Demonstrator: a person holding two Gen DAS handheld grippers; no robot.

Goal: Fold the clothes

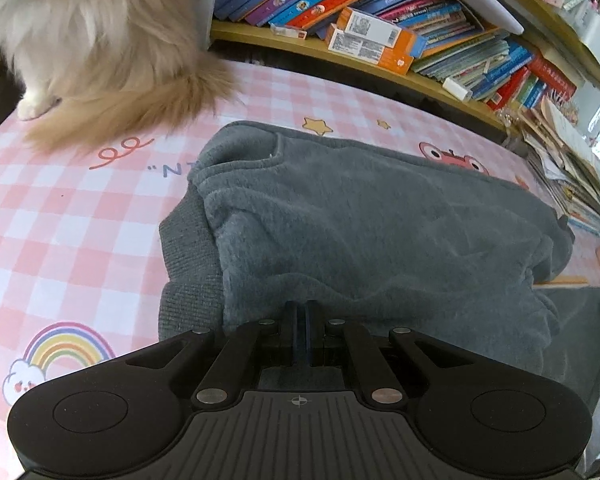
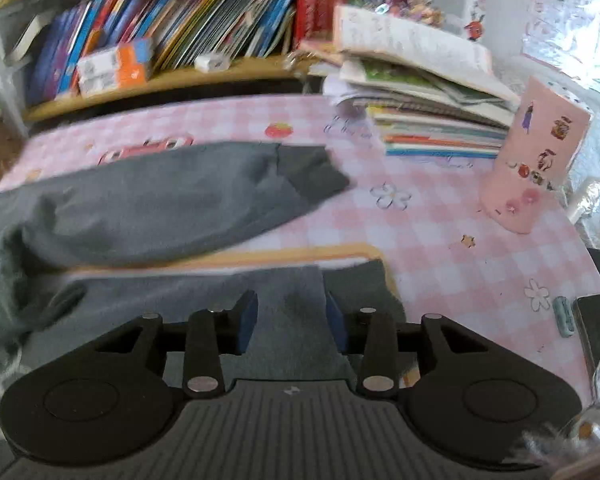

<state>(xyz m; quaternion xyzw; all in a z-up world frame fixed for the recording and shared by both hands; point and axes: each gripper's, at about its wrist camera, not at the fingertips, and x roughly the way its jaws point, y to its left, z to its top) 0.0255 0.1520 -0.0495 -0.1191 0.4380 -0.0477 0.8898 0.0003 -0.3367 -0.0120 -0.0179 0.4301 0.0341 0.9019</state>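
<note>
So the grey fleece pants (image 1: 360, 216) lie spread on the pink checked cloth (image 1: 60, 220), waistband end turned inside out so the fuzzy lining shows. I'd guess that's why the left gripper (image 1: 302, 320) is there: its 2 fingers are clenched together right at the fleece edge, which runs off ahead and to both sides of the tips. Whether cloth is actually pinched between them I can't tell.

The right gripper (image 2: 291, 316) has its fingers spread apart, holding nothing. The near leg (image 2: 300, 292) lies flat under and between them, its cuff just right of the right finger, and the other leg (image 2: 160, 208) stretches well ahead (that view is blurry). Looks placed to grab that cuff, but that's my guess.

Also a fluffy cat (image 1: 100, 40) sits far ahead-left of the left fingers.
</note>
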